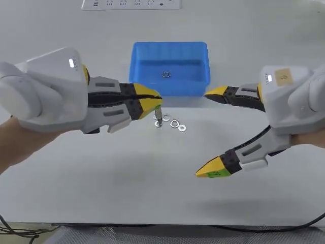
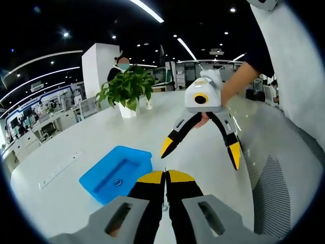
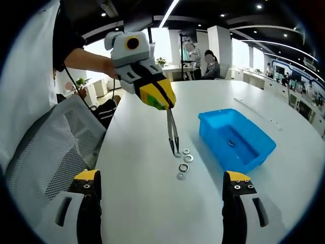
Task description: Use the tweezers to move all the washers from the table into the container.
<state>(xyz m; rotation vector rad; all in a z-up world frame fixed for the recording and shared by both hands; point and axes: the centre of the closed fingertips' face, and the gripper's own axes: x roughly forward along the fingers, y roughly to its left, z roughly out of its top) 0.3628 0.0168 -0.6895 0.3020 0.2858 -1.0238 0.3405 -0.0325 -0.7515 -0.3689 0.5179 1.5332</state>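
Tweezers (image 1: pixel 158 117) hang nearly straight down from the left gripper (image 1: pixel 152 99), whose jaws are clamped tight on their upper end. The tips meet the surface (image 1: pixel 122 178) at the left edge of a small cluster of washers (image 1: pixel 175 123). Whether the tips have a washer pinched is too small to tell. The blue container (image 1: pixel 170 87) sits just beyond the cluster, on the far side from the person, with a lone washer (image 1: pixel 166 74) lying on its floor (the right gripper view also shows it in the bin). The right gripper (image 1: pixel 203 133) hovers off to the right of the cluster, jaws spread wide with nothing between them. On this showing the carrying falls to the left gripper: a short lift, then forward over the container's near wall.
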